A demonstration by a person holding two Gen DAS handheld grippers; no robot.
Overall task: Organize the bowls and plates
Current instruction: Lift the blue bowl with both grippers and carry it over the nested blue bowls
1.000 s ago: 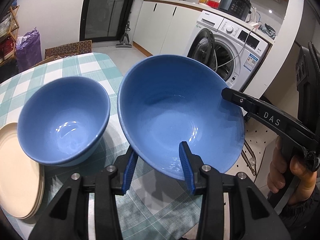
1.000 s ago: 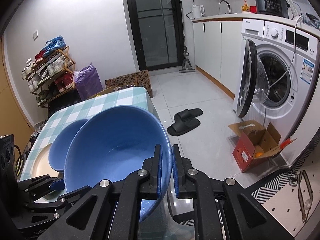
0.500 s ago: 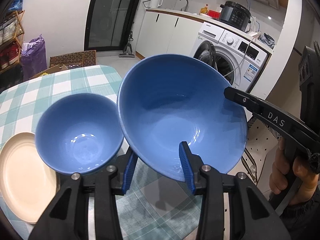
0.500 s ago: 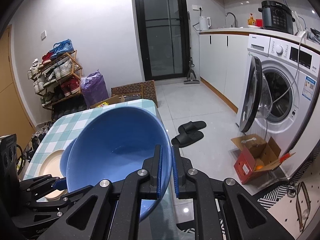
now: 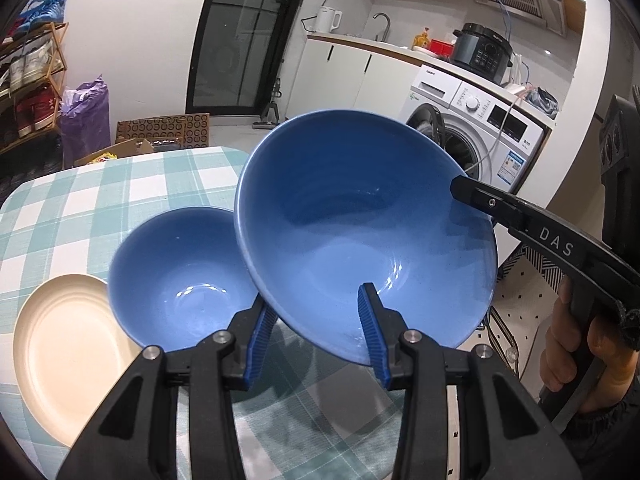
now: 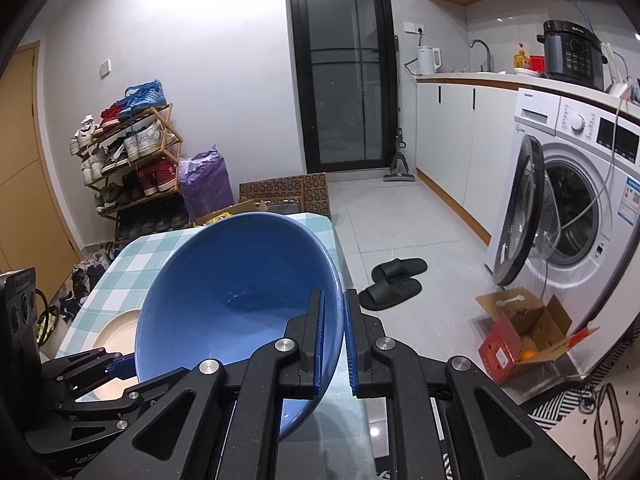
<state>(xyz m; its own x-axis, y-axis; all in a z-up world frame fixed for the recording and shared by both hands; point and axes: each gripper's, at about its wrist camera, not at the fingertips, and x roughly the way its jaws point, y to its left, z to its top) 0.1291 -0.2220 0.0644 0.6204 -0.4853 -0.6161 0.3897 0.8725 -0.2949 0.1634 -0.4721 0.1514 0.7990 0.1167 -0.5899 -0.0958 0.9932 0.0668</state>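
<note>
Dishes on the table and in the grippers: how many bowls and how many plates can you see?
Bowls: 2, the big bowl held up by the right gripper and the small bowl.
Plates: 1, the cream plate on the table.
Total: 3.

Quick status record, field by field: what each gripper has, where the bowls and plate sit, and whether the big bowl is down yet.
right gripper: shut on the large blue bowl, pinching its rim
left gripper: fingers astride the same bowl's near rim; whether they clamp it cannot be told
large blue bowl state: tilted, lifted above the checked table
small blue bowl: upright, left of the large one
cream plate: flat on the table, left of the small bowl
nesting: not yet done
</note>
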